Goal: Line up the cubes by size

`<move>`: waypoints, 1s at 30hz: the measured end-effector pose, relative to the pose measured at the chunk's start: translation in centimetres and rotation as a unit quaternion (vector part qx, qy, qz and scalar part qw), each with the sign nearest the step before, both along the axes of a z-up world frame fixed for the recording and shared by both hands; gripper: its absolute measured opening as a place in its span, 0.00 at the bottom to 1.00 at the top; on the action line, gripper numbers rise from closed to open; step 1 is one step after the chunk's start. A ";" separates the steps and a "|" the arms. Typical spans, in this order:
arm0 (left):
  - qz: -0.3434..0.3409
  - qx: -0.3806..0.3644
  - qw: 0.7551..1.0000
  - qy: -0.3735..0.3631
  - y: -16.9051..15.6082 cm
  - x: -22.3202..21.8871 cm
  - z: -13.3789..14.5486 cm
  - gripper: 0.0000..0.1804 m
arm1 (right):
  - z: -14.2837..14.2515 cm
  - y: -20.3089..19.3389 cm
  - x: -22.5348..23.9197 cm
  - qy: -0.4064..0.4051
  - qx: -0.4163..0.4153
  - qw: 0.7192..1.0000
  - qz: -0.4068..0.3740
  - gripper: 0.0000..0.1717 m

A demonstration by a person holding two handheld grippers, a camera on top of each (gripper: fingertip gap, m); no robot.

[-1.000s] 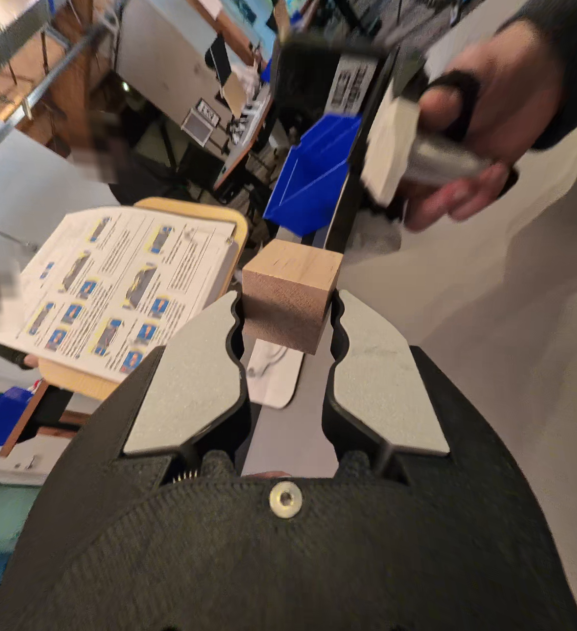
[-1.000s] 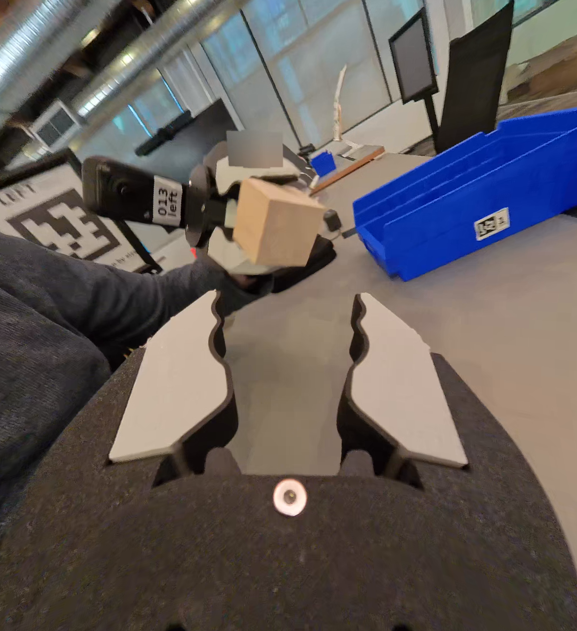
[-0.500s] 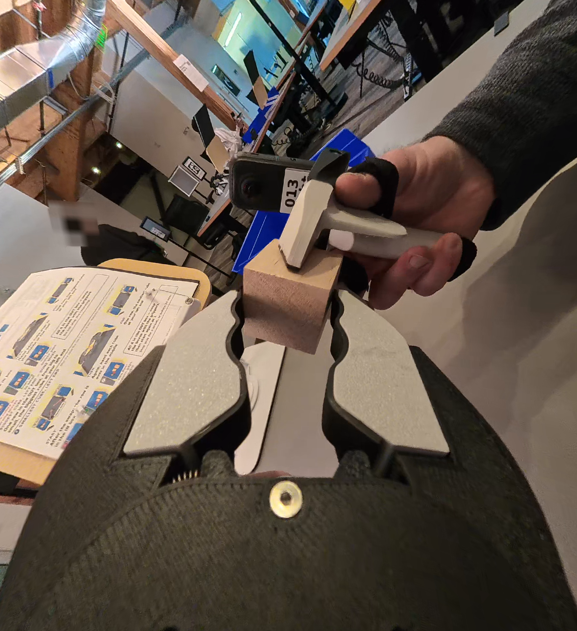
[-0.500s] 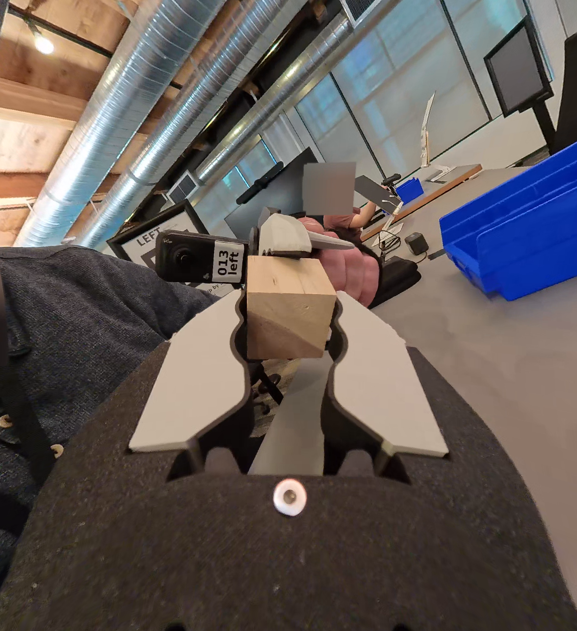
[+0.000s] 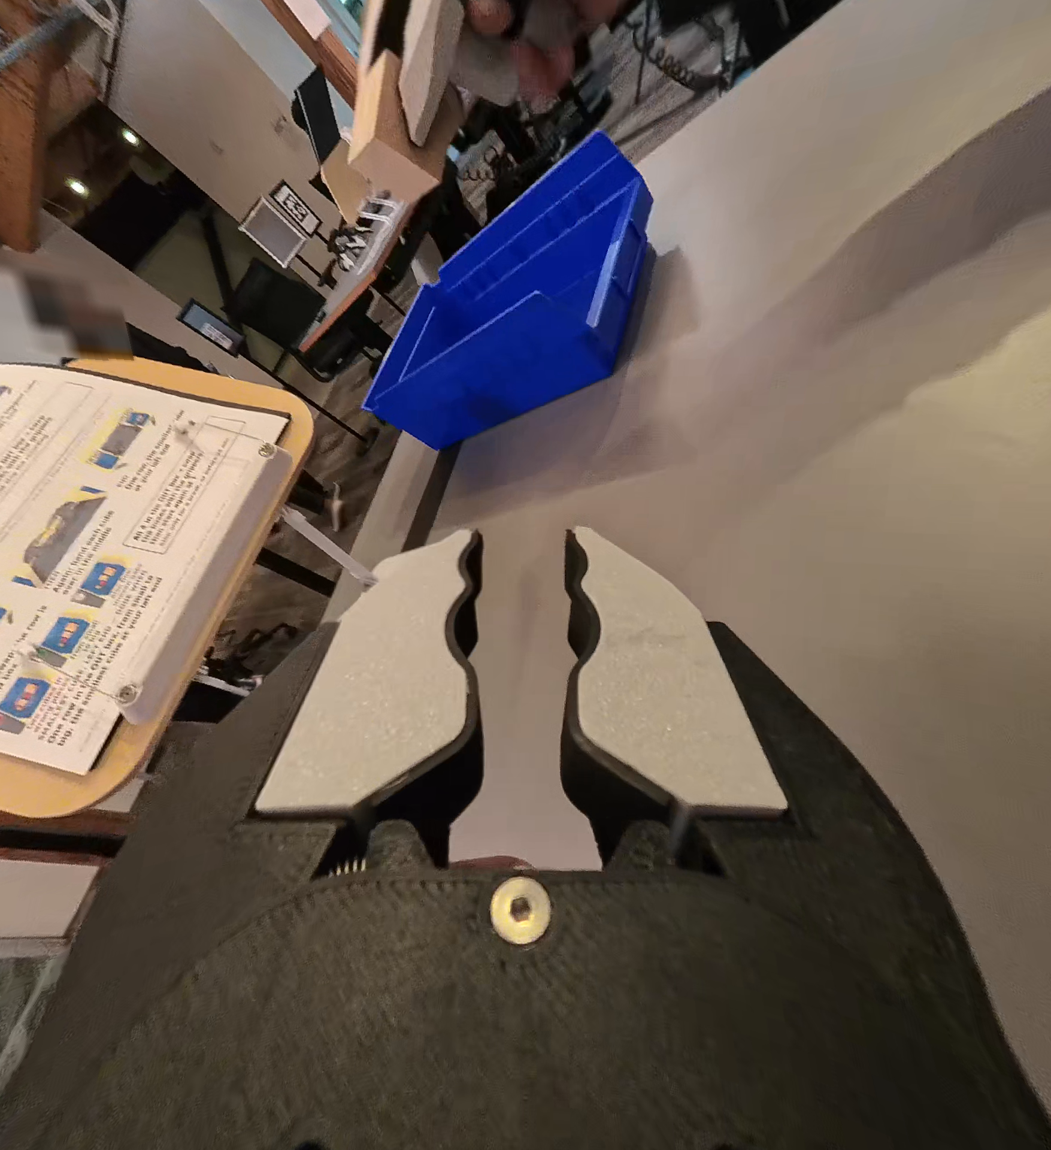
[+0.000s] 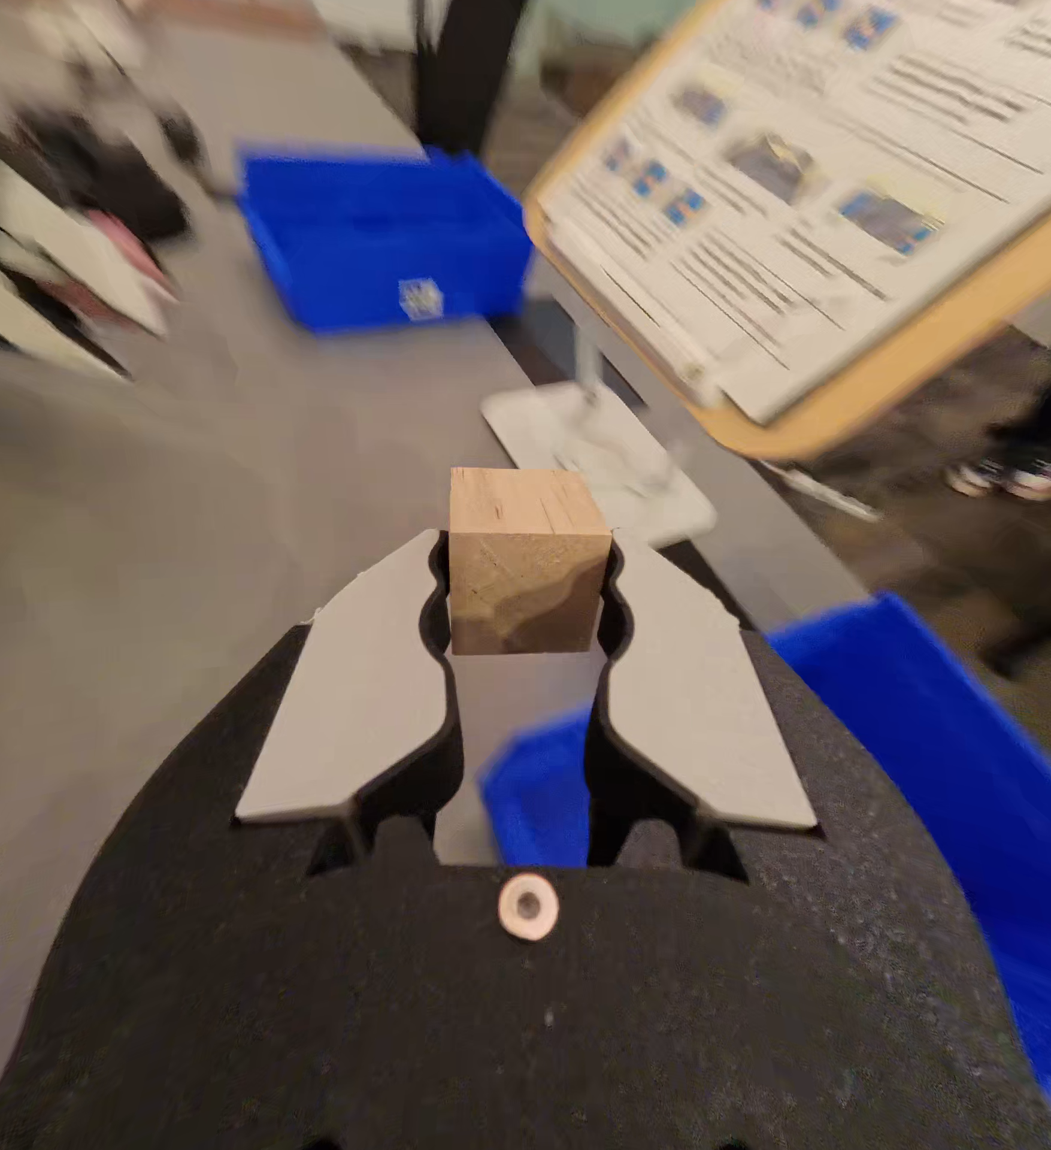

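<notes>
Grey table, wooden instruction board beside it, dark floor.

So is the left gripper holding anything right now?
No, the left gripper is open and empty: bare grey table shows between its fingers. The wooden cube sits in the right gripper.

Wooden cube: passed from left tool to right tool; a second ago clamped in left, half a second ago gripped by both, now pressed between right fingers alone and carried up and away from left, over the grey bench. Left tool: cube gone from its grasp, fingers narrowed to a slim bare gap. Right tool: wide open a second ago, now closed on cube. Both views swung round: left now facing blue bin on bench; right now facing down toward bench edge, instruction board and second blue bin.
</notes>
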State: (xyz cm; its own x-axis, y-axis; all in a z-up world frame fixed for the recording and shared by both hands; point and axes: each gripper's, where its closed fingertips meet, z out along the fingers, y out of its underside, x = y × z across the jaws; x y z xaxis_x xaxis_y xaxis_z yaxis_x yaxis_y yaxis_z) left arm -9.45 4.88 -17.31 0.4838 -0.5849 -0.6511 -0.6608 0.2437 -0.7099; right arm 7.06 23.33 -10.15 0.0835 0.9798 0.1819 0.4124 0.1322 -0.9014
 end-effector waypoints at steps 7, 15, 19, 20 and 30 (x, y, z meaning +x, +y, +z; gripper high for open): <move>0.016 -0.023 1.000 -0.006 -0.2 -0.6 -1.5 0.03 | -5.0 10.7 7.1 -0.292 0.130 0.946 -0.044 0.27; 0.029 -0.038 0.999 -0.011 -0.4 -1.2 -2.2 0.00 | -12.0 15.5 9.0 -0.447 0.101 0.889 0.001 0.26; 0.030 -0.041 0.999 -0.014 -0.4 -1.4 -2.4 0.00 | -15.3 16.6 9.1 -0.496 0.089 0.863 0.024 0.27; 0.030 -0.041 0.999 -0.012 -0.4 -1.4 -2.5 0.00 | -15.8 16.7 9.0 -0.501 0.085 0.861 0.028 0.27; 0.033 -0.041 0.999 -0.010 -0.4 -1.7 -2.5 0.00 | -19.5 17.9 8.6 -0.533 0.057 0.842 0.054 0.27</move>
State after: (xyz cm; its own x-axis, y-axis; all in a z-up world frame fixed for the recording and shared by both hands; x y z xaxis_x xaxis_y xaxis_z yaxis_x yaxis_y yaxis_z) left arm -11.18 4.51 -19.84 0.5365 -0.6015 -0.5920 -0.6585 0.1404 -0.7394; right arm 15.68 41.25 -29.60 -0.2751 0.9422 0.1910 0.9597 0.2811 -0.0044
